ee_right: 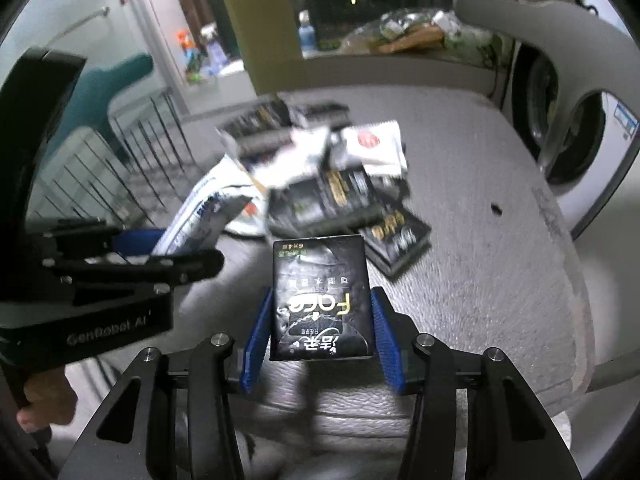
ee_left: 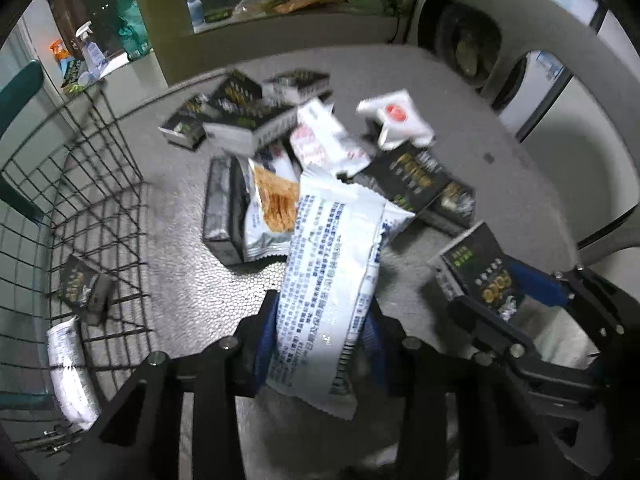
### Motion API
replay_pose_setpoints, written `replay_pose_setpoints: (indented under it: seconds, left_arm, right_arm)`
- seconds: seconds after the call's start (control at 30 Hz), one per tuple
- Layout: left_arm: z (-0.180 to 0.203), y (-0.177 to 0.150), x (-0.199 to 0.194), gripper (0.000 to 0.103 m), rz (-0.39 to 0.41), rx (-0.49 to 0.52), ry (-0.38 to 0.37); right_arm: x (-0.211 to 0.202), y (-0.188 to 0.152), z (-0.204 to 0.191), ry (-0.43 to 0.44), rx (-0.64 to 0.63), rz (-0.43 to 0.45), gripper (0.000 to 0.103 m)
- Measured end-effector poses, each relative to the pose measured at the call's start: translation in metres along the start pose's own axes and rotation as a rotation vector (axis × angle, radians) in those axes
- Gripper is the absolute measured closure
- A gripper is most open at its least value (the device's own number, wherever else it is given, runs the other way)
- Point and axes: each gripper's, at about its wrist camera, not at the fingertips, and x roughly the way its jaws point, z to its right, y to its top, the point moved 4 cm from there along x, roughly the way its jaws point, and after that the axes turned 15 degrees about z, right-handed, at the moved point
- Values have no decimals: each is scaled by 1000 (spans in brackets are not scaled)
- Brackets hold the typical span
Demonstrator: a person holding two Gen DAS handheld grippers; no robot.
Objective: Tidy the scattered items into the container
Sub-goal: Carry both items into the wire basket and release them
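Note:
My left gripper (ee_left: 320, 320) is shut on a white snack packet (ee_left: 328, 288) with blue print and holds it above the table. It also shows in the right wrist view (ee_right: 160, 246) with the packet (ee_right: 200, 216). My right gripper (ee_right: 320, 320) is shut on a black tissue pack (ee_right: 320, 300); it also shows in the left wrist view (ee_left: 516, 300) with its pack (ee_left: 480, 272). A black wire basket (ee_left: 80, 184) stands at the left and holds a black pack (ee_left: 84, 288) and a white packet (ee_left: 68, 372). A pile of black packs (ee_left: 240, 116) and white packets (ee_left: 324, 140) lies mid-table.
The grey textured table (ee_right: 480, 240) has a rounded edge at the right. A washing machine (ee_right: 580, 148) stands beyond it. A grey chair back (ee_left: 540, 40) curves at the upper right. Bottles (ee_left: 88, 52) stand on a far ledge.

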Motion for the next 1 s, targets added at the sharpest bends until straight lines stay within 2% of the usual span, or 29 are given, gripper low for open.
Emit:
replay_pose_setpoints:
  seconds: [0.1,0.2,0.3,0.43,0.5,0.57,0.7,0.77,0.87,1.0]
  left_arm:
    - [-11,17,-36,59,56,-38,-9]
    - [-36,26,-74,59,76,-101,22]
    - [-82,33,-101,59,86,-136,71]
    - [-149,21,-125,59,88,-159,180]
    - [-184,9,-118,59,43,-199,215]
    - [-204,-7,-114,59,10,-249,233]
    - [-222,-26,-106,59,-8,-294,238]
    - [-224,-33,-101,59,-33,-326,233]
    - [-220,-34,-92,59,-53,-298,260]
    - [-223,-38,-81,59,-97,-340,264]
  right_arm:
    - [-18,29,-24,44,-9,61,55]
    - [-28,53,-62,111,-42,101,55]
    - [-30,68,-115,205,-91,115,55]
    - [-8,73,-188,288,-173,97,55]
    - [15,72,-217,293,-209,65,55]
    - [36,70,-235,286,-240,32,55]
    - [63,58,-252,258,-300,-15,55]
    - [72,55,-250,234,-313,-33,55]
    - [80,51,-246,224,-341,-60,55]
    - [84,48,-245,226,-370,-71,55]
